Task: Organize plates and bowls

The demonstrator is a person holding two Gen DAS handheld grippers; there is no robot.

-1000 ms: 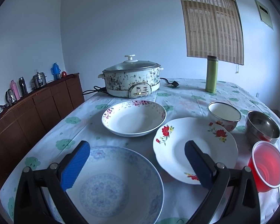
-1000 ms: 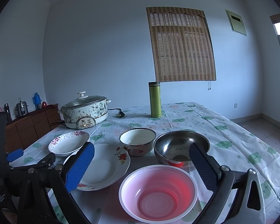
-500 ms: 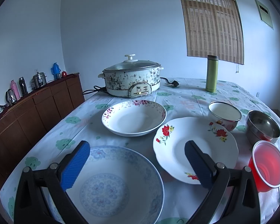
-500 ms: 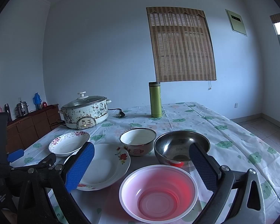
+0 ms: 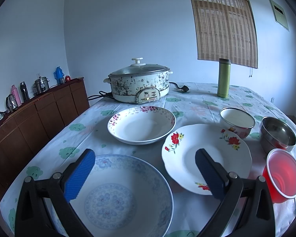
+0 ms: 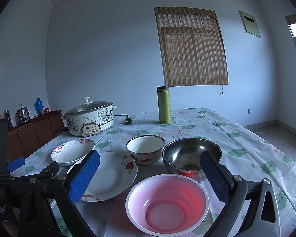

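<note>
1. Closest to the left wrist camera, the left gripper (image 5: 144,172) hovers with its blue-padded fingers (image 5: 80,175) spread wide and holding nothing, above a large white plate with a pale blue floral pattern (image 5: 116,195) at the near edge of the worktop (image 5: 197,102).
2. Nearest the right wrist camera, the right gripper (image 6: 148,174) also has its fingers (image 6: 215,177) wide apart and empty, over a translucent red plastic bowl (image 6: 167,203).
3. Just beyond the red bowl, a stainless steel bowl (image 6: 191,155) sits touching or almost touching it.
4. Left of these lies a white scalloped plate with red flowers (image 6: 112,175), between the blue-patterned plate and the steel bowl.
5. Behind that plate stands a small white enamel bowl with a dark rim and red flower print (image 6: 145,149), just beside the steel bowl.
6. Farther left rests a deep white dish with a pink floral rim (image 5: 141,124).
7. At the far end stand a speckled white electric cooker with a glass lid (image 5: 140,85) and an upright green flask (image 5: 223,78), well apart.
8. Along the left wall, a brown wooden sideboard (image 5: 39,114) carries bottles and a kettle.
</note>
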